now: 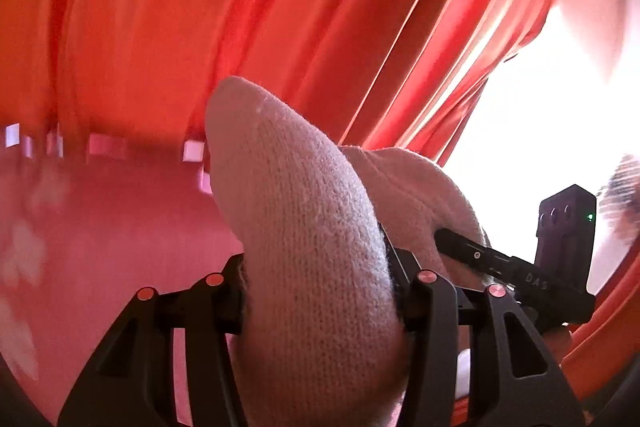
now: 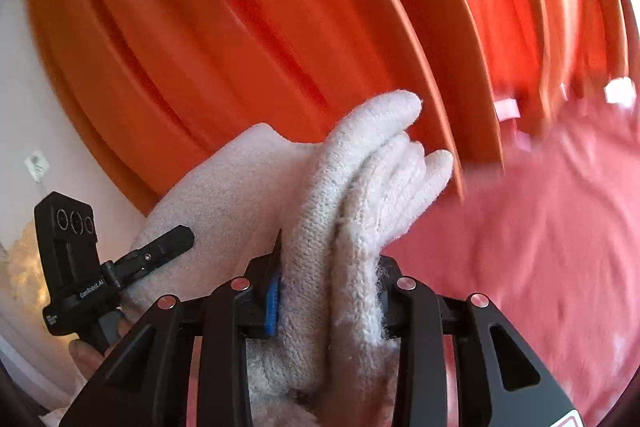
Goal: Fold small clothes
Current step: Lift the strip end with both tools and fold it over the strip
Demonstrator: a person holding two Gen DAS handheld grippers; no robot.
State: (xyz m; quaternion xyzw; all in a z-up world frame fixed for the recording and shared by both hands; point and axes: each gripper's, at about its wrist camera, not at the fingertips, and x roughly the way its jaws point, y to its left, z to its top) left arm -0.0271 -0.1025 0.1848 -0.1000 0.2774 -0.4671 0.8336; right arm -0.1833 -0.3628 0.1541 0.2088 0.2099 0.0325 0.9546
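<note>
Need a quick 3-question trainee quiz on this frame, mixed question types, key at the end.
1. True or false: the left gripper is empty.
2. What hangs behind the knit? A) blue blinds B) an orange curtain C) a bare brick wall
3. Fill in: the right gripper is shut on the ____.

Key: 1 false, its fingers press a fold of white knit between them. 2 B. 3 knit, a bunched fold of it stands up between the fingers in the right wrist view.
</note>
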